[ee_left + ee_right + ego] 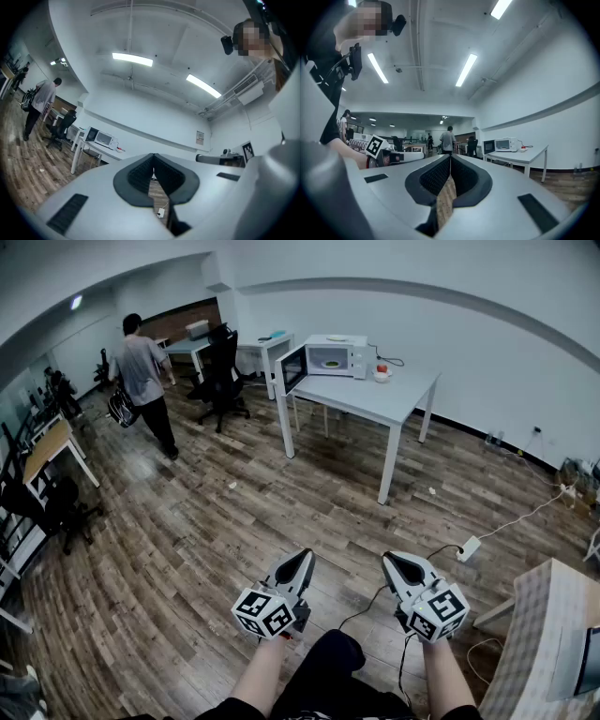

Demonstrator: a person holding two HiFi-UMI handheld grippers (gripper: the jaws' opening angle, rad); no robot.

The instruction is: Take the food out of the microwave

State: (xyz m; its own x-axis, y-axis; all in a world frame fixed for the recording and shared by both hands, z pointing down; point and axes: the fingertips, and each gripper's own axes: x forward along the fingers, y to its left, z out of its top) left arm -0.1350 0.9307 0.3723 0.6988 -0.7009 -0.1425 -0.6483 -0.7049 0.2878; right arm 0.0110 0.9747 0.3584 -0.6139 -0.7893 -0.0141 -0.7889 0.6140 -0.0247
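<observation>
The left gripper (302, 559) and right gripper (394, 563), both closed and empty at 6 o'clock, are well apart from the microwave (342, 356) on the tabletop (375, 397) at 12 o'clock, its door (292, 368) open and the food (330, 363) apparently inside, so the whole task seems left to do.

Left gripper (302, 561): jaws closed together, nothing between them; points forward, held low.
Right gripper (394, 563): jaws closed together, empty; points forward, beside the left one but apart from it.
Left forearm (257, 676): bare, extended forward.
Right forearm (448, 681): bare, extended forward.
</observation>
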